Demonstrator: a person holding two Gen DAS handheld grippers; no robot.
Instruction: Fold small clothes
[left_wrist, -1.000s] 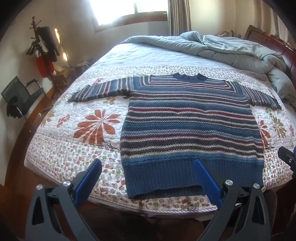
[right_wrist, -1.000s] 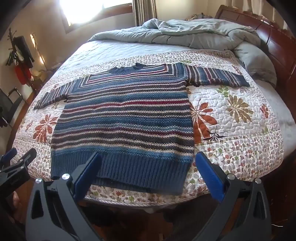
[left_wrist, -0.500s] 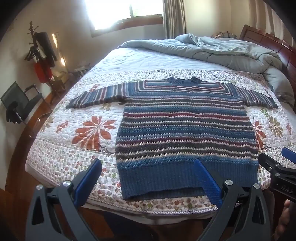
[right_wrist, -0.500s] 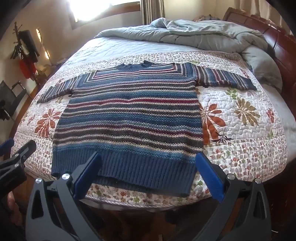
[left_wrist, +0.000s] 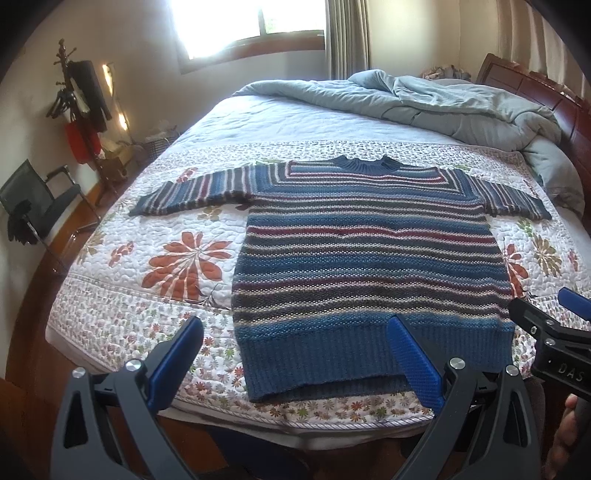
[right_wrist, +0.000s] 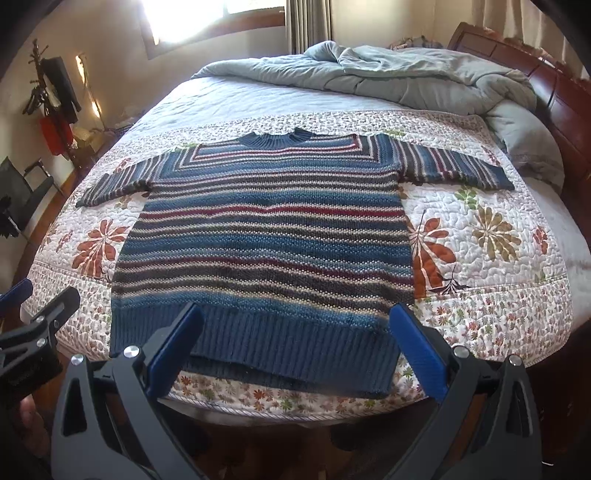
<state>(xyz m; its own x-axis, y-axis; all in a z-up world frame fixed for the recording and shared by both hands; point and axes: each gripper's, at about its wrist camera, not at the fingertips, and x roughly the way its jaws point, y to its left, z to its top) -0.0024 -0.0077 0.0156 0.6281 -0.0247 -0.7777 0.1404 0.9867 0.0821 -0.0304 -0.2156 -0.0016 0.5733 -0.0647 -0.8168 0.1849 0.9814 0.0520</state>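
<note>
**A:** so what's changing in the last second? Both claws are creeping in toward the blue striped knitted sweater (left_wrist: 369, 258). It's filling more of both views than a second ago, and the right claw (left_wrist: 550, 314) is poking further into the right edge of the left view than before.

**B:** yep, looks like an approach, no fold started. The sweater is lying flat, sleeves spread, on the white floral quilted bedspread (left_wrist: 177, 258), with its ribbed hem (right_wrist: 258, 350) at the bottom of the frame near the bed's edge. The left claw (left_wrist: 295, 358) and the right one are both gaping wide, gripping nothing.

**A:** anything we're not seeing?

**B:** a few things. The blue pads are covering bits of the hem in both views. The hem's lower left in the right view is looking doubled or rucked, hard to tell. The left claw (right_wrist: 33, 306) is cut off at that view's left edge, and only a sliver of a hand is showing at the lower right of the left view.
</note>
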